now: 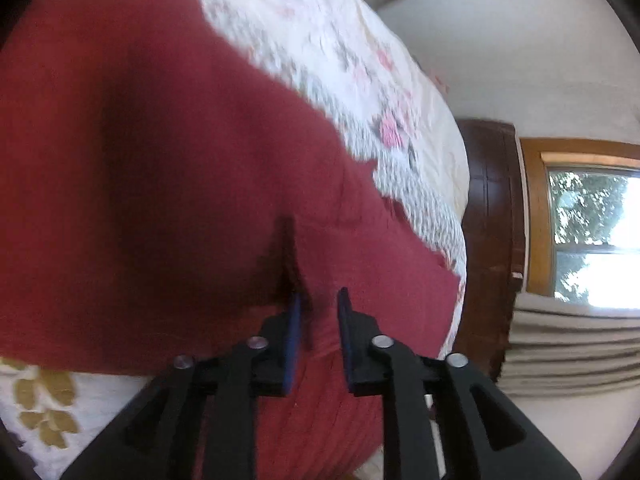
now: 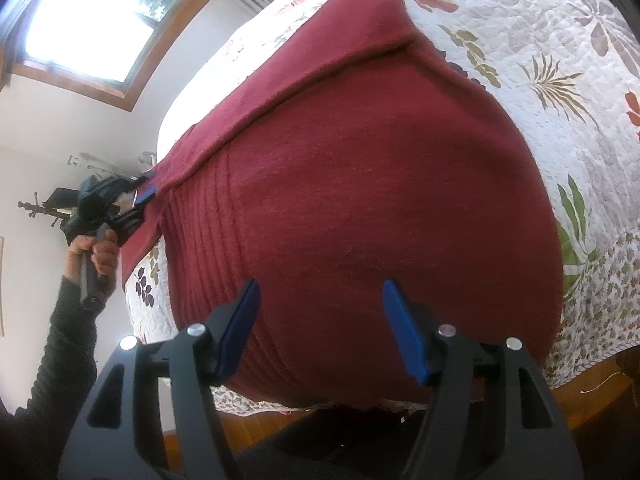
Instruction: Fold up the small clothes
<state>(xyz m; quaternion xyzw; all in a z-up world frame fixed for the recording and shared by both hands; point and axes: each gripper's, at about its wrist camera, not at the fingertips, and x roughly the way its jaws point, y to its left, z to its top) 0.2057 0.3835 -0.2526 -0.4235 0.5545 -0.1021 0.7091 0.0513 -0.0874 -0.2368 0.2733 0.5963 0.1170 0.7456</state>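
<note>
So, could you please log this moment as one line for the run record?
left gripper: shut on dark red knitted garment | right gripper: open over garment | surface: floral quilted bedspread

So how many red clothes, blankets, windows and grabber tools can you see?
Red clothes: 1, the red sweater
Blankets: 1, the floral quilt
Windows: 1, the window
Grabber tools: 2, the left gripper and the right gripper
Total: 5

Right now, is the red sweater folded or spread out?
Partly folded: one layer's edge crosses the sweater on the quilt.
</note>
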